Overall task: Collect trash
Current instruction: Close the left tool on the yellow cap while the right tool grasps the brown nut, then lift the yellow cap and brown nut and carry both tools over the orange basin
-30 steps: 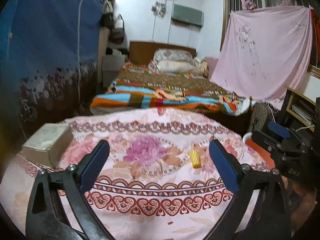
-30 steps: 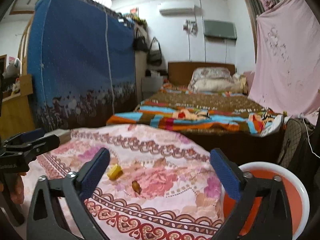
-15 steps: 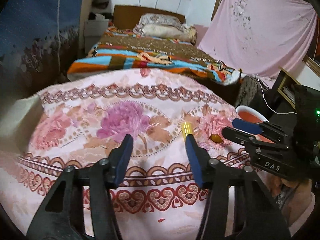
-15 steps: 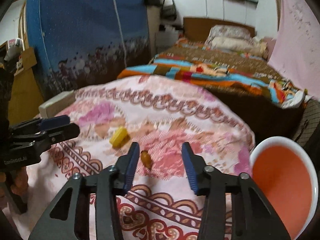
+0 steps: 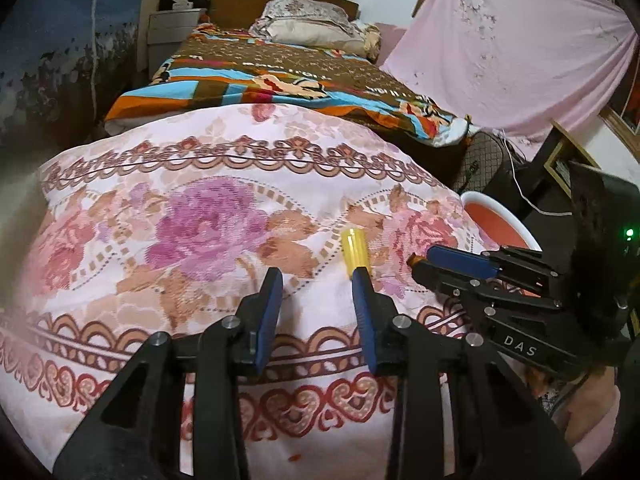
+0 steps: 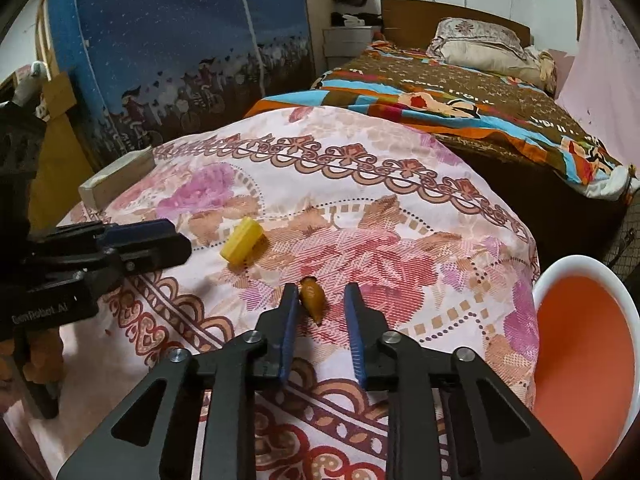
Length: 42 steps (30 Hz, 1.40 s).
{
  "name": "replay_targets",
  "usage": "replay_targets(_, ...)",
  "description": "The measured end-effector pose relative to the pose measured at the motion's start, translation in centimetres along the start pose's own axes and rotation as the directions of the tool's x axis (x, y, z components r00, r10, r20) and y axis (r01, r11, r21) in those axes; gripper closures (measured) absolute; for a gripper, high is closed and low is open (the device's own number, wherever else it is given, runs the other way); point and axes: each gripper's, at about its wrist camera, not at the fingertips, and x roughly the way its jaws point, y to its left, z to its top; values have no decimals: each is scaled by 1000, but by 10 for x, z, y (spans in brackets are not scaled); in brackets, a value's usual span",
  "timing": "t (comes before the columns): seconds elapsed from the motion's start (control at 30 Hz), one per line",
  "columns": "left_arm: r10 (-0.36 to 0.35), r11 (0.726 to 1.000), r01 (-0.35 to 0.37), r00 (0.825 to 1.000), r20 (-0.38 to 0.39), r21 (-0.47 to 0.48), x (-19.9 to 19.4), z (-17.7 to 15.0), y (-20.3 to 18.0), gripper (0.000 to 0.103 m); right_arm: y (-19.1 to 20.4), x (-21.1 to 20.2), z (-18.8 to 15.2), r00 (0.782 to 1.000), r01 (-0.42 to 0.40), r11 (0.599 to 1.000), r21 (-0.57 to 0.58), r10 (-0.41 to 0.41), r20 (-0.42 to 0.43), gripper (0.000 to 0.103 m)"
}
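On the bench covered by a pink floral cloth point(image 6: 400, 184), a pale rectangular block point(image 6: 116, 178) sits at the far left edge, well apart from the trash. The left gripper point(image 5: 316, 280) has just been closing; its fingers are narrowed but clench nothing, and the small yellow ridged plastic piece point(image 5: 355, 249) lies just beyond its right finger, outside the gap. In the right wrist view that piece point(image 6: 242, 245) has its long axis running from near left to far right. Further right, the right gripper point(image 6: 322, 294) has also been closing, and the small amber-brown oval scrap point(image 6: 312, 298) lies between its fingers, near the left one, long axis near to far; whether the pads press it yet I cannot tell. The step in hand seems to be picking up; next, the left gripper likely needs shifting right to straddle the yellow piece, then carrying both to the white-rimmed orange bowl point(image 6: 584, 344) at the right.
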Motion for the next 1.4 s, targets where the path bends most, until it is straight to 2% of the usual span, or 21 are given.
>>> replay_targets(0.23, -18, 1000, 19, 999, -39, 22, 14, 8, -12, 84, -2, -4, 1, 1000, -3, 1000, 11, 3, 27, 91)
replay_targets(0.37, 4, 1000, -2, 998, -63, 18, 23, 11, -16, 85, -11, -7, 1, 999, -24, 998, 57, 22, 42, 92)
replay_targets(0.43, 14, 1000, -12, 998, -68, 23, 25, 12, -18, 90, -11, -7, 1, 999, -26, 998, 62, 24, 45, 93)
replay_targets(0.5, 24, 999, -21, 997, -73, 32, 26, 12, -20, 102, -9, -7, 1, 999, -25, 998, 54, 22, 44, 94)
replay_targets(0.53, 28, 999, -25, 997, -77, 36, 27, 12, -20, 103, -8, -6, 1, 999, -26, 998, 49, 24, 41, 94)
replay_targets(0.7, 34, 999, -32, 998, -60, 44, 24, 10, -22, 103, -8, -8, 1, 998, -24, 998, 50, 22, 54, 95)
replay_targets(1.0, 24, 998, -25, 999, 29, 53, 4, 8, -24, 103, -14, -21, -2, 992, -39, 997, 68, 30, 123, 95)
replay_targets(1.17, 44, 998, -44, 999, -6, 38, 10, 6, -22, 103, -17, -17, -1, 990, -97, 992, 76, 89, 106, 94)
replay_targets(1.4, 69, 998, -69, 997, -32, 7, 10, 2, -11, 103, -14, -8, 0, 994, -101, 992, 74, 97, 54, 90)
